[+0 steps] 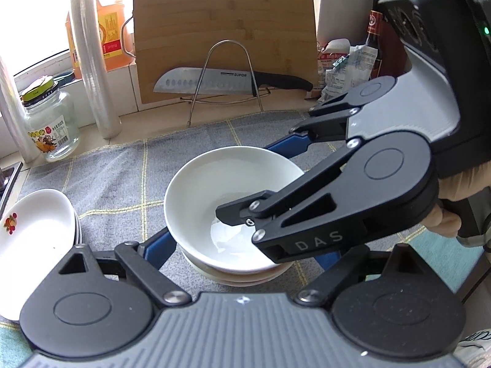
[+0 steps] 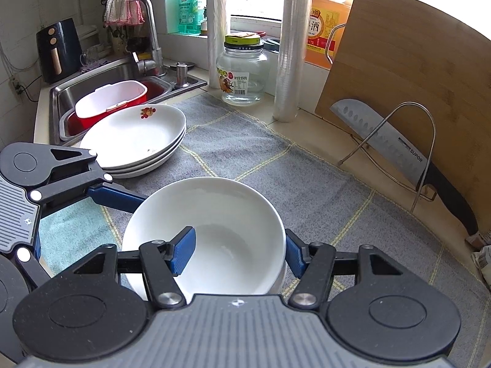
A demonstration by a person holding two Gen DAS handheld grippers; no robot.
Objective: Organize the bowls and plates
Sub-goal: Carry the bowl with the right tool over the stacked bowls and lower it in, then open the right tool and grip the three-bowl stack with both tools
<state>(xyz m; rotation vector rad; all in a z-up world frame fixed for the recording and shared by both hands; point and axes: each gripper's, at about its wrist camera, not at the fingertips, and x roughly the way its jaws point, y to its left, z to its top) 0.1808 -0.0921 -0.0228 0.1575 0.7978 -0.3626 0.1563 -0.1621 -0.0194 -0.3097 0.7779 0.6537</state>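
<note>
At the lower centre of the right wrist view, the top bowl [image 2: 211, 233] of a small stack is clamped across its near rim by the right gripper [image 2: 239, 251], one pad inside, one outside, while the left gripper [image 1: 245, 251] is held wide around the stack, nothing gripped.

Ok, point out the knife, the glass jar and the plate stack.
knife [image 1: 196, 81], left wrist view, on the blade.
glass jar [image 2: 244, 75], right wrist view, on its body.
plate stack [image 2: 129, 136], right wrist view, inside the top plate.
</note>
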